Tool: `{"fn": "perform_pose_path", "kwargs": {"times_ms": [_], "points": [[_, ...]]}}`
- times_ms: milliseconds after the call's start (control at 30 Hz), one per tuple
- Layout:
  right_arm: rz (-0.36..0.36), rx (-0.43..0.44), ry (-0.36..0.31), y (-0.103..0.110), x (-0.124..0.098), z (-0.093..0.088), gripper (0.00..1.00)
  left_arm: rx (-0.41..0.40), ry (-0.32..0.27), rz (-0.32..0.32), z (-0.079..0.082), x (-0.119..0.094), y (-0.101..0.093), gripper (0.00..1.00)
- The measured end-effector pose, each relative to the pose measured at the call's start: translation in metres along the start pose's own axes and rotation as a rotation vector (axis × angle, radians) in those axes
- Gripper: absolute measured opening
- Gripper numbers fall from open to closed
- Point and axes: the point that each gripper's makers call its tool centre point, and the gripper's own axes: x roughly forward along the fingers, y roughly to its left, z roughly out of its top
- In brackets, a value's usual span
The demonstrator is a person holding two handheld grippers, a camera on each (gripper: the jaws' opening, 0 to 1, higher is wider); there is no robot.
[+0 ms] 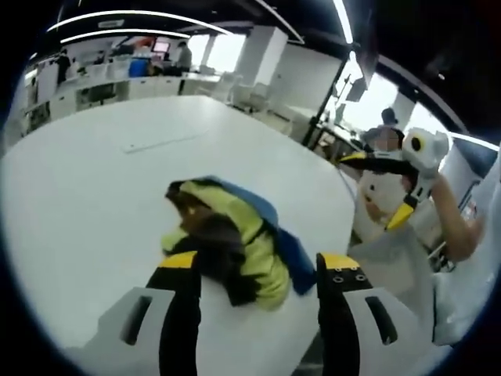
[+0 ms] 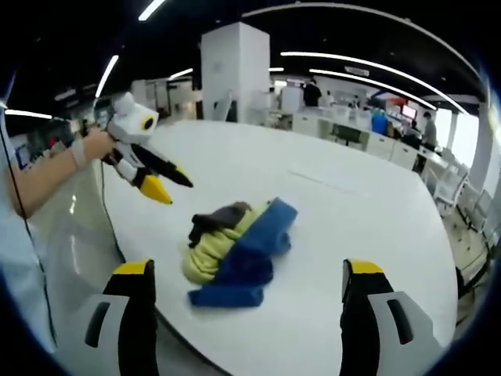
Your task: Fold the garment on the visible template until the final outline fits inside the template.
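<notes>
Left gripper view, near to far: left tongs (image 1: 258,270) at bottom centre, jaws wide, nothing between them, tips just short of the garment (image 1: 235,243). Garment is a crumpled heap, yellow-green, dark and blue, sitting centre-low in the frame near the table (image 1: 94,188) edge. Past it, right tongs (image 1: 389,192) at mid right, held up in the air by a hand, well apart from the cloth; jaws look spread, empty. Faint outline at upper left of the table top, poss. the template (image 1: 156,142), too faint to be sure; if so the garment is well apart from it.

Right gripper view: right tongs (image 2: 250,286) wide at bottom, empty. Garment (image 2: 235,251) centre, blue layer on the right side of the heap, yellow w/ dark bit to the left. Left tongs (image 2: 160,182) upper left, in a hand (image 2: 95,145), off the cloth. A thin line on the table beyond, right of centre.

Judgement: folding not begun, heap needs spreading first. To do it well:
- pick 2 separate edges or corners, one per tongs, not a bunch of layers
- lift and shake flat, lay it on the template
- keep it off the table edge, risk of slipping over
- fold inward in stages, check outline vs template each time
</notes>
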Motion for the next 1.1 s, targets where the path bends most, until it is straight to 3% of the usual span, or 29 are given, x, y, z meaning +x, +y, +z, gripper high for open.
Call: {"fn": "perform_pose_path", "kwargs": {"times_ms": [700,1000,1100], "points": [[-0.006,0.016,0.002,0.0,0.0,-0.005,0.98,-0.084,0.019,-0.008,-0.008,0.021,0.012,0.39],[-0.004,0.018,0.001,0.0,0.002,-0.004,0.98,-0.103,0.05,-0.005,-0.012,0.029,0.014,0.37],[-0.004,0.023,-0.001,0.0,0.003,-0.004,0.98,-0.133,0.033,-0.011,-0.01,0.032,0.014,0.37]]}}
